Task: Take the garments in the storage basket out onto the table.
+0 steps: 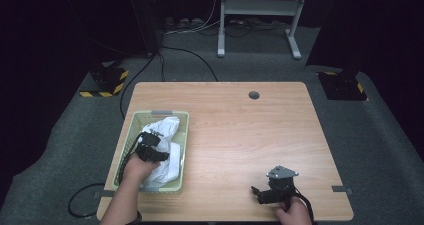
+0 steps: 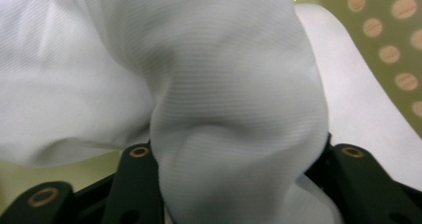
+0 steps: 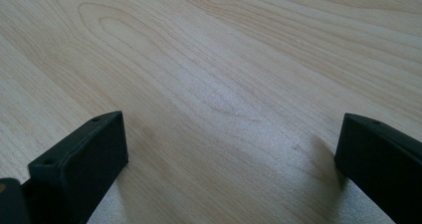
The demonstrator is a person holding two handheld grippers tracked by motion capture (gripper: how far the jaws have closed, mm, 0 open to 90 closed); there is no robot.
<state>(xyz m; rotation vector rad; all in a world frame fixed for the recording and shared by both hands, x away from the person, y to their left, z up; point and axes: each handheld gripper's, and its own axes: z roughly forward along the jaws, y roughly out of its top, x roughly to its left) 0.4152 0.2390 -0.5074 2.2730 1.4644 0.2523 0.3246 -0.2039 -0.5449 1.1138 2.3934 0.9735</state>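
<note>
Left tool (image 2: 239,184) around white cloth (image 2: 234,84)

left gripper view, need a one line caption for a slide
Left gripper shut on a fold of white cloth inside the green perforated basket.

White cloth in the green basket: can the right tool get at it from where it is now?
Probably yes. The right tool rests open near the table front edge, with bare wood between it and the basket. The left tool already grips the white cloth.
</note>
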